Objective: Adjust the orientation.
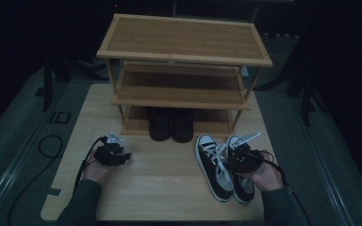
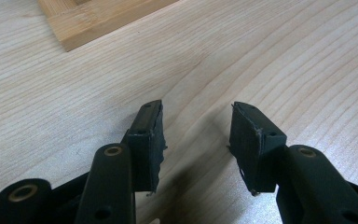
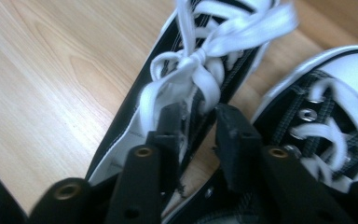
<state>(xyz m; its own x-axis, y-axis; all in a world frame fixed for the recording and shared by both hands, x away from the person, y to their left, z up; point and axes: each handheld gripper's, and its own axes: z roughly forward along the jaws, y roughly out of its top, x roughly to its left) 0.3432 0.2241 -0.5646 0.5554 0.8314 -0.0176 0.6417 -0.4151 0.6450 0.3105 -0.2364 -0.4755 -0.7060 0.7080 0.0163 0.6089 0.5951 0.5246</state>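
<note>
A pair of black-and-white lace-up sneakers lies on the table at the front right, toes towards the rack. My right gripper (image 1: pixel 233 151) hovers over them, between the left sneaker (image 1: pixel 213 167) and the right sneaker (image 1: pixel 242 187). In the right gripper view, my right gripper (image 3: pixel 200 123) stands open just behind the left sneaker's (image 3: pixel 130 121) white lace bow (image 3: pixel 200 70). The shoe's inner edge sits in the gap, and the pads are not pressing on it. The right sneaker (image 3: pixel 340 79) lies alongside. My left gripper (image 1: pixel 118 143) (image 2: pixel 196 135) is open over bare wood, with nothing between its jaws.
A three-tier bamboo shoe rack (image 1: pixel 184 37) stands at the back of the wooden table (image 1: pixel 165 188). A pair of dark boots (image 1: pixel 171 123) sits on its lowest shelf. A corner of the rack's base (image 2: pixel 93 18) lies just ahead of the left gripper. Cables trail off the table's left side.
</note>
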